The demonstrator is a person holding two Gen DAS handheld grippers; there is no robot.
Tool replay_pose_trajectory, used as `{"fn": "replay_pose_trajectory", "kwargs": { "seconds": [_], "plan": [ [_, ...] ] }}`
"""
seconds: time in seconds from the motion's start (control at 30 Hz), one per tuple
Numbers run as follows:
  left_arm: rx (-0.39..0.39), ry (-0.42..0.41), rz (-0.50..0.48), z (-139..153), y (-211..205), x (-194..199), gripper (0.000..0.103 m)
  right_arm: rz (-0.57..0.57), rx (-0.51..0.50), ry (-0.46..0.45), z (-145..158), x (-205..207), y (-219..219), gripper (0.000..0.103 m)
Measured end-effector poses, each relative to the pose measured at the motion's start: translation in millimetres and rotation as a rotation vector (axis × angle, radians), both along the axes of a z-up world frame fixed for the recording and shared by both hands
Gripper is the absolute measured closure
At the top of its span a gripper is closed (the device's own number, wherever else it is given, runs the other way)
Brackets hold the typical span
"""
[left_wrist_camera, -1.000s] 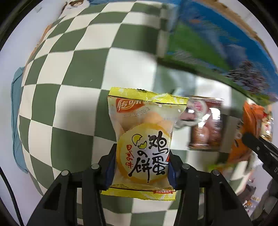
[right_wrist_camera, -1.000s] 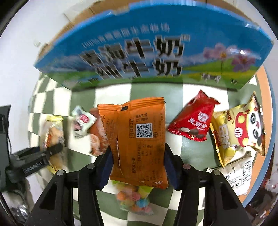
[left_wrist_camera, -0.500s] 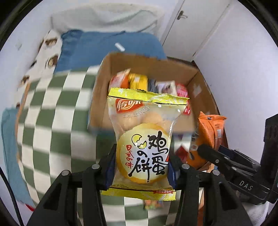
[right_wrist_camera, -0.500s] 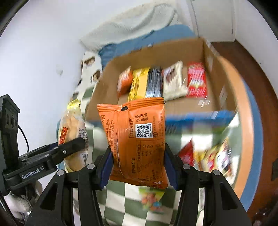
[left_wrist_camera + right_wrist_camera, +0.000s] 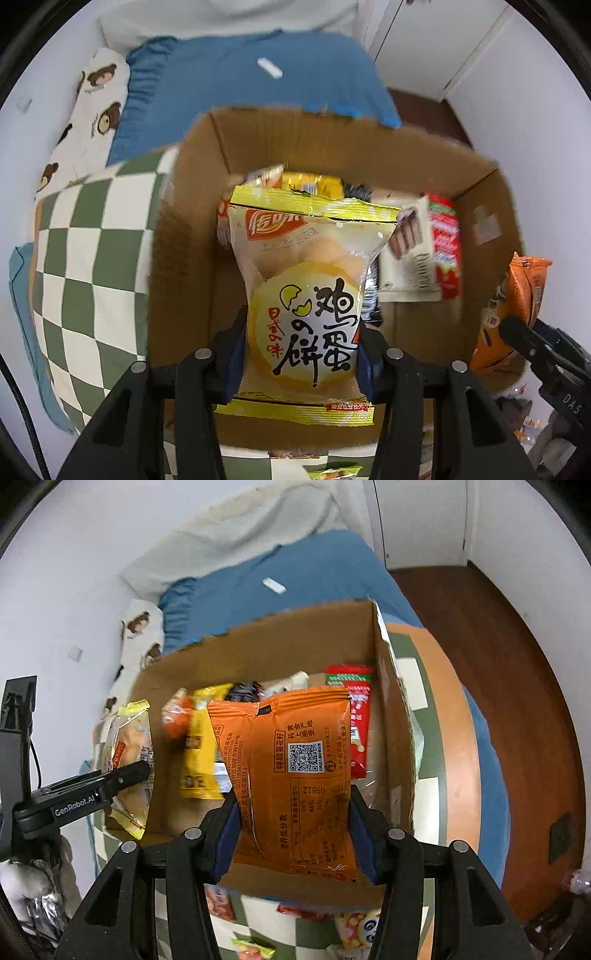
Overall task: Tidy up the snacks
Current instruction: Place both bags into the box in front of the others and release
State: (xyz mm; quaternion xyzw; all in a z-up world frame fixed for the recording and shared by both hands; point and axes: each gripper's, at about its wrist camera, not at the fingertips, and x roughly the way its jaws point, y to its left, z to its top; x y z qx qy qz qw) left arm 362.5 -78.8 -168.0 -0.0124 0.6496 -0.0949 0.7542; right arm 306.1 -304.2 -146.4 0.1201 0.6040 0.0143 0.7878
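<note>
Both grippers hang over the open cardboard box [image 5: 391,716], each carrying one packet, prob so both can be dropped in one go. Left gripper [image 5: 301,354]: jaws pinched in on the lower half of the yellow egg-cookie packet [image 5: 306,295], pads pressing both side edges so the packet stands upright w/ its top seal pointing at the box's far wall. Right gripper [image 5: 293,834]: jaws a bit wider, clamped on the orange packet [image 5: 299,771] the same way, back side w/ QR code facing the camera. Holding low on the sides leaves most of each packet free to slide in standing, which seems to match the row already inside.

Where things are: the box sits at the far edge of the green-checked cloth [image 5: 92,251], w/ blue bedding [image 5: 317,572] beyond it. Yellow packet is above the box's left half; orange one above the right half, near the right wall. Neither is inside yet, I'd judge.

Counts: 2 grippers, 2 held packets, 1 box. In the box along the far wall approx 5 packets show (orange-ish, yellow, dark, white, red [image 5: 354,716]); blur and the held packets hide part of the row, so could be more. On the cloth at the box's near edge, approx 4 loose snacks [image 5: 354,928] peek out in the right wrist view; can't count them surely
</note>
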Motion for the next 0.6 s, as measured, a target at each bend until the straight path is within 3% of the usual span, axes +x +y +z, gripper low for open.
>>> {"fn": "replay_pose_trajectory", "kwargs": {
  "seconds": [0.2, 0.37, 0.43, 0.47, 0.53, 0.6],
  "plan": [
    [0.023, 0.097, 0.018, -35, 0, 3, 0.057, 0.008, 0.001, 0.109, -42, 16, -3, 0.047],
    [0.039, 0.120, 0.027, -45, 1, 1, 0.055, 0.017, -0.028, 0.143, -51, 19, 1, 0.045],
    [0.034, 0.118, 0.035, -44, 1, 0, 0.047, 0.021, -0.016, 0.161, -53, 22, 3, 0.041],
    [0.035, 0.115, 0.035, -43, 1, 0, 0.034, 0.024, -0.012, 0.169, -55, 24, 6, 0.036],
    [0.042, 0.102, 0.033, -40, 1, 0, 0.018, 0.025, -0.013, 0.183, -58, 26, 7, 0.023],
    [0.053, 0.091, 0.032, -38, 1, -1, 0.018, 0.027, -0.014, 0.184, -59, 26, 9, 0.018]
  ]
}}
